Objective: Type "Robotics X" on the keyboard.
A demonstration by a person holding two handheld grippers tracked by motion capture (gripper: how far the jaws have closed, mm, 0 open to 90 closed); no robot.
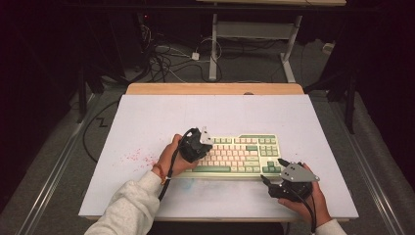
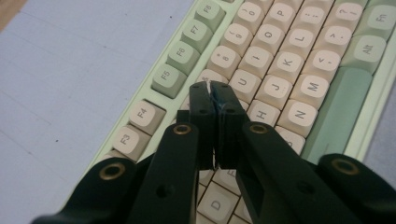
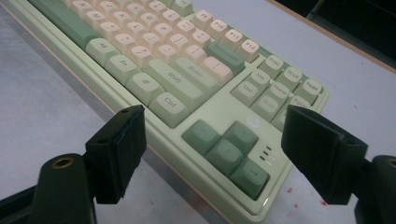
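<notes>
With the left gripper [image 2: 212, 88] pressed together over the number row of the keyboard [image 1: 244, 154] lying mid-table and the right gripper [image 3: 212, 154] spread at its arrow-key corner, an off-centre poke could hit two keys at once

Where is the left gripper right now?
In the high view the left gripper sits over the keyboard's left half; its own view shows the jaws shut above the keys near U and H.
</notes>
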